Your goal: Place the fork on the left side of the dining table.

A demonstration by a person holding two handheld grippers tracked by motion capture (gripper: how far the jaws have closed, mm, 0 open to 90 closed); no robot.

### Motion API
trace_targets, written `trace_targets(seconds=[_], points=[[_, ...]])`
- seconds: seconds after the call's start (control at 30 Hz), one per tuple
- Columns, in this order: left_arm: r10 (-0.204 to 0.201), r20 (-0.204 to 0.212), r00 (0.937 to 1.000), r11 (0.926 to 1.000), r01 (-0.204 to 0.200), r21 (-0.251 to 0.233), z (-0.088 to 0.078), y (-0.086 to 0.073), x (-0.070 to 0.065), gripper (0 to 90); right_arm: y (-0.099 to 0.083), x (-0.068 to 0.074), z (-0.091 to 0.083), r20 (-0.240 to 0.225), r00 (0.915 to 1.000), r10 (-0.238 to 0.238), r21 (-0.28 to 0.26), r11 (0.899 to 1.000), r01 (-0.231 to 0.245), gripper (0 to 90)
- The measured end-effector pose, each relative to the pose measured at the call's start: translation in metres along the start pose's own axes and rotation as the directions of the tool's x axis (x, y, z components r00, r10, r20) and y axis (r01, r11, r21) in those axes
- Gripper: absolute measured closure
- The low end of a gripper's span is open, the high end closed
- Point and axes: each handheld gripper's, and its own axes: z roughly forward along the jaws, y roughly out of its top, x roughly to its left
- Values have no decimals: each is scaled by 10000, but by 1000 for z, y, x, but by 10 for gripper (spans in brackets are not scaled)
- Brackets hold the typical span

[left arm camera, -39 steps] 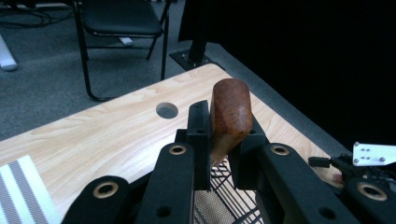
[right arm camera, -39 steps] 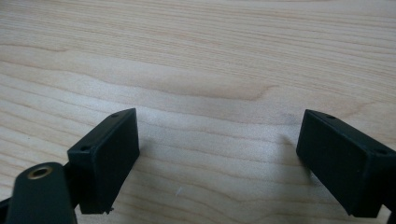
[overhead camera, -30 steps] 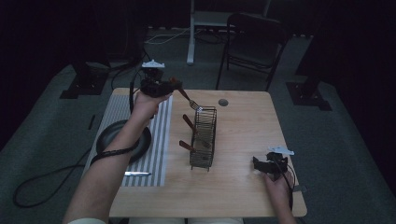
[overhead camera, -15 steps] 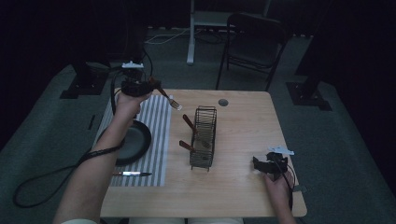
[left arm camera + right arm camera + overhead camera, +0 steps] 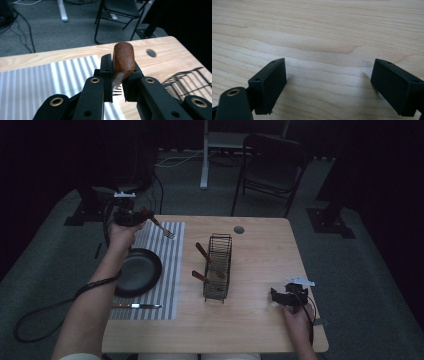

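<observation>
Dim flooring and a dark chair are surrounding the pale wooden table (image 5: pixel 260 330), which is carrying a table setting in progress. At its far left corner the left gripper (image 5: pixel 131 216) is clamping a fork (image 5: pixel 162 229) by its rounded, reddish-brown wooden handle, the jaws pressing tight on both sides; the metal tines are pointing down over the far end of the striped placemat (image 5: pixel 170 270). Compared with a second ago, the fork is sitting farther from the wire caddy (image 5: pixel 219 267) and lower, now hanging above the placemat rather than beside the caddy, so I judge it is being carried out of the caddy toward a place beside the plate. On the placemat a round, matte black plate (image 5: pixel 136 271) is lying left of the caddy, with a slim knife (image 5: pixel 135 306) nearer the person. Two more wooden-handled utensils (image 5: pixel 204 265) are leaning out of the thin black wire caddy. Right of the caddy, the right gripper (image 5: pixel 286 296) is resting with its blocky black jaws spread wide over bare wood grain, holding nothing.
</observation>
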Motion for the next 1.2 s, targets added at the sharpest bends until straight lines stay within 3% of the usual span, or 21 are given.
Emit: trace_targets(seconds=[0.17, 0.4, 0.7, 0.8, 0.9, 0.97, 1.13, 1.2], points=[[-291, -385, 9988, 9995, 294, 66, -1, -10, 19, 804, 0, 0, 0, 1, 10000, 2, 1, 10000, -2, 128], [-779, -548, 9955, 9969, 785, 76, 1, -22, 42, 804, 0, 0, 0, 0, 10000, -8, -3, 10000, 8, 128], [-1456, -809, 9860, 9887, 1481, 252, 21, -39, 65, 804, 0, 0, 0, 1, 10000, -6, -4, 10000, 6, 128], [-2110, -613, 9756, 9773, 2118, 68, 24, -46, 74, 804, 0, 0, 0, 2, 10000, -9, -4, 10000, 9, 128], [-2475, -601, 9670, 9689, 2473, -113, 25, -51, 81, 804, 0, 0, 0, 2, 10000, -6, -4, 10000, 6, 128], [-2570, -610, 9645, 9664, 2569, -96, 27, -54, 84, 804, 0, 0, 0, 2, 10000, -5, -4, 10000, 5, 128], [-3050, -82, 9523, 9523, 3048, -173, 27, -60, 92, 804, 0, 0, 0, 3, 10000, -5, -4, 10000, 5, 128], [-3403, 195, 9401, 9399, 3407, -228, 27, -64, 96, 804, 0, 0, 0, 2, 10000, -5, -5, 10000, 5, 128]])
